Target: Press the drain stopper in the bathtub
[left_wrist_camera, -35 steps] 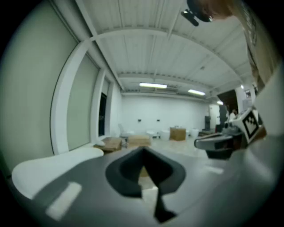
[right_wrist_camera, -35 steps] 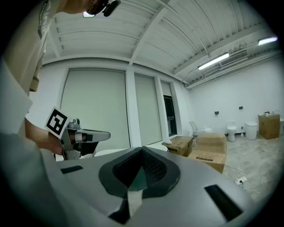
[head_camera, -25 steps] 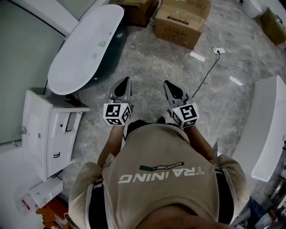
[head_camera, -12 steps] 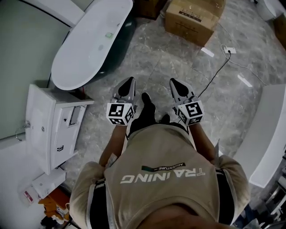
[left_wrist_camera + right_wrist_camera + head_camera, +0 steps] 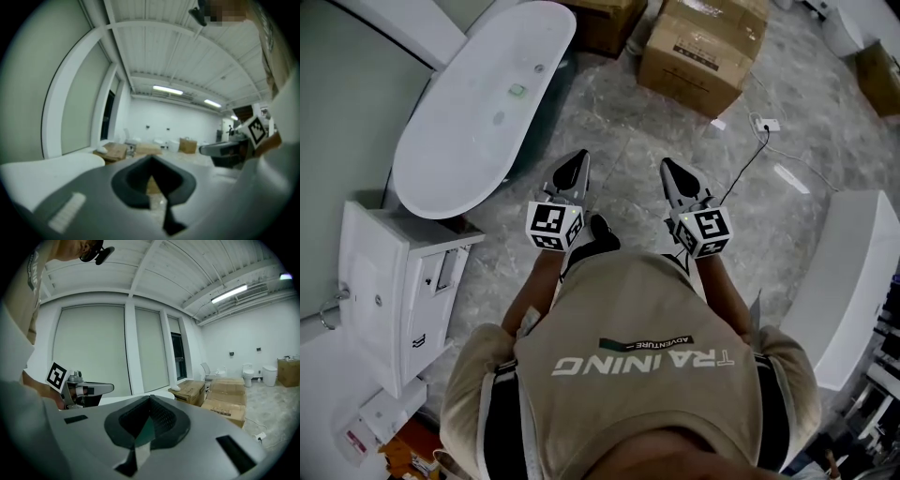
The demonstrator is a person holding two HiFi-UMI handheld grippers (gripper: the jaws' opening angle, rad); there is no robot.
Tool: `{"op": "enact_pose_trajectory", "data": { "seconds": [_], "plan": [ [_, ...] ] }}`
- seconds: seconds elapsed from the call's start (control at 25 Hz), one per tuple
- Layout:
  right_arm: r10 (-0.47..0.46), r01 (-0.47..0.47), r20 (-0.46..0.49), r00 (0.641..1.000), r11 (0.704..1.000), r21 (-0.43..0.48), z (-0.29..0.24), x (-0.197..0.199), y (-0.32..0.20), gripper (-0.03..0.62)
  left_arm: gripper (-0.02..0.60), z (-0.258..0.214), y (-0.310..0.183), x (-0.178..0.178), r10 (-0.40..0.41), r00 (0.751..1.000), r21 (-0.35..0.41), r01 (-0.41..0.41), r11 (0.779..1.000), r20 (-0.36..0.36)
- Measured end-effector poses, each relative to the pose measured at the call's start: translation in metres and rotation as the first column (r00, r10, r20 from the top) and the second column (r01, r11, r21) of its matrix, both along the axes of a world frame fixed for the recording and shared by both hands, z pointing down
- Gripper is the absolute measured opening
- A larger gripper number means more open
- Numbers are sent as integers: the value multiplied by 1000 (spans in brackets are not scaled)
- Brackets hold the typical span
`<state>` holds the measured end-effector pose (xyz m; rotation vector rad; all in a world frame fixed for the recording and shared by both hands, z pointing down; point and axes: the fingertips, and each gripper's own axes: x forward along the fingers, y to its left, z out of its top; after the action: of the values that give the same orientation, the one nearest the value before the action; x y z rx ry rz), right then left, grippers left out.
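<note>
Both tongs shut, tub off to the upper left

I hold the left gripper (image 5: 577, 162) and the right gripper (image 5: 667, 166) side by side over the grey floor (image 5: 628, 122) at mid-frame. Each has its jaws pressed together with nothing between them. The white bathtub (image 5: 455, 150) lies at the upper left, well apart from both. I cannot tell which small mark inside it is the drain stopper. Cardboard boxes (image 5: 703, 47) sit at the top.

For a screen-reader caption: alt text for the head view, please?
A person, seen from above, holds the left gripper and right gripper, both shut and empty, over a marble floor; a white bathtub lies ahead-left, cardboard boxes beyond.
</note>
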<state>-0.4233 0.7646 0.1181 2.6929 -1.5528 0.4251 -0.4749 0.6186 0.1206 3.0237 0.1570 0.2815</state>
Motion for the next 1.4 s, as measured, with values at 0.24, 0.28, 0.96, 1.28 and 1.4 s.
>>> {"op": "enact_pose_trajectory", "data": {
  "seconds": [0.24,0.28,0.96,1.28,1.4],
  "plan": [
    [50,-50,-6,999,999,12,-1,36,-51,8,2,16,-52,37,48,998,-25,-47,999,41],
    [44,-44,-2,999,999,5,1,40,-57,8,2,19,-58,42,47,998,-36,-46,998,47],
    [-46,45,2,999,997,56,10,212,-113,8,2,13,-108,190,-75,995,24,74,997,67],
    [-158,159,-20,987,986,47,11,315,-127,8,2,-6,-106,296,-134,990,30,133,991,35],
    [-186,186,-10,982,981,51,13,337,-136,8,2,-2,-109,316,-152,987,39,150,988,50]
  ]
}}
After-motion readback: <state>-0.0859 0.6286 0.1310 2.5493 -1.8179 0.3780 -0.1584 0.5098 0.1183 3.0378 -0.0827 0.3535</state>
